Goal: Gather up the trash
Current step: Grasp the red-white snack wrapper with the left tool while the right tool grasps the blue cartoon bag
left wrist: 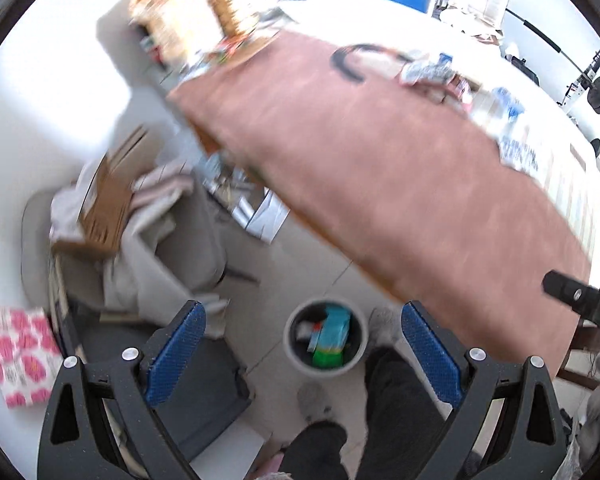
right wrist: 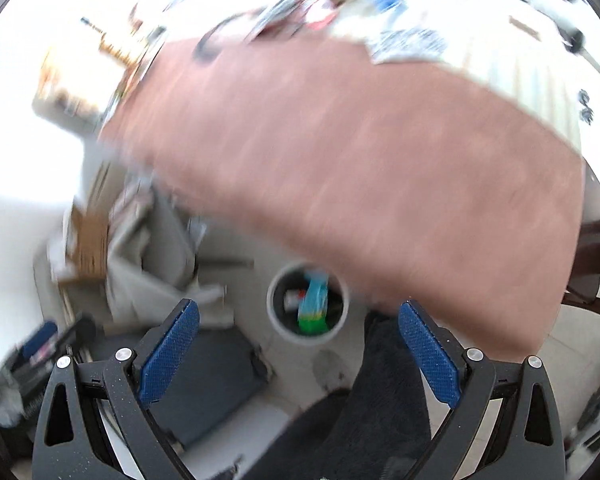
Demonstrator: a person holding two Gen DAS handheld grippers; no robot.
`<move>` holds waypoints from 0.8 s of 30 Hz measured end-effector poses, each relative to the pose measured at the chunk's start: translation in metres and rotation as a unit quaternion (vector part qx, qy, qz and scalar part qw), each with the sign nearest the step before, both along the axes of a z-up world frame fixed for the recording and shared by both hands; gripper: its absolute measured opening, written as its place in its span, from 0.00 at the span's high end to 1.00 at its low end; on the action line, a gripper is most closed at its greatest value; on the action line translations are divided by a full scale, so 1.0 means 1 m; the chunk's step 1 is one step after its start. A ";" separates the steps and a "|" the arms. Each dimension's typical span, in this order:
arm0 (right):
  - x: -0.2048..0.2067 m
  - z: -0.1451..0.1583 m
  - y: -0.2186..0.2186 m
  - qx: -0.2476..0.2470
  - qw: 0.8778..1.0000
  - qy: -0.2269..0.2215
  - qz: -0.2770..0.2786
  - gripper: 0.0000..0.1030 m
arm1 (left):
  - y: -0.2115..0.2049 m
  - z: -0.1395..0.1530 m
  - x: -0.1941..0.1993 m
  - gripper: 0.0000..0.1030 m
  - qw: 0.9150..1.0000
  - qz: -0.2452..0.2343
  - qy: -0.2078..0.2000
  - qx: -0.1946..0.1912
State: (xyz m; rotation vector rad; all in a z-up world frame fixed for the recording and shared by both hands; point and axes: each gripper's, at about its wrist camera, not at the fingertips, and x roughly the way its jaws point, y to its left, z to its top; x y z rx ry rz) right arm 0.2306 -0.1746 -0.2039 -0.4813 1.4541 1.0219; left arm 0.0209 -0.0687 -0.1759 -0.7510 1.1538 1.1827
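A round grey trash bin stands on the tiled floor below the table edge; it holds a teal and green packet and other scraps. It also shows in the right wrist view. My left gripper is open and empty, high above the bin, which shows between its blue pads. My right gripper is open and empty, also above the bin. More wrappers lie at the far side of the brown table. Both views are blurred.
A grey chair piled with cloth and a cardboard box stands left of the bin. The person's dark-trousered legs and slippers are by the bin. A pink flowered bag lies at the far left. The other gripper's tip shows at the right.
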 end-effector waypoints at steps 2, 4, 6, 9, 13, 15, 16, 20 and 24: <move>0.049 0.001 0.026 -0.004 1.000 -0.012 -0.019 0.02 | 0.028 0.000 0.032 0.03 1.000 0.006 -0.003 -0.003; 0.098 -0.002 0.055 -0.005 0.999 -0.015 -0.034 0.02 | 0.061 -0.005 0.067 0.03 1.000 0.013 -0.009 -0.011; 0.143 -0.005 0.085 -0.009 0.999 -0.025 -0.043 0.02 | 0.094 -0.012 0.102 0.03 1.000 0.017 -0.012 -0.023; 0.200 -0.012 0.140 -0.017 0.998 -0.051 -0.032 0.02 | 0.144 -0.024 0.150 0.03 0.999 0.027 -0.015 -0.038; 0.251 -0.030 0.220 -0.047 0.996 -0.078 0.012 0.02 | 0.210 -0.046 0.195 0.03 0.992 0.074 -0.056 -0.086; 0.266 -0.041 0.250 -0.058 0.994 -0.086 0.029 0.02 | 0.240 -0.060 0.207 0.03 0.983 0.113 -0.085 -0.120; 0.273 -0.048 0.266 -0.065 0.993 -0.090 0.035 0.02 | 0.254 -0.069 0.214 0.03 0.976 0.133 -0.103 -0.138; 0.289 -0.078 0.306 -0.080 0.994 -0.072 0.035 0.02 | 0.300 -0.109 0.230 0.04 0.941 0.215 -0.160 -0.209; 0.293 -0.106 0.330 -0.094 0.994 -0.048 0.031 0.02 | 0.321 -0.147 0.241 0.04 0.903 0.281 -0.192 -0.264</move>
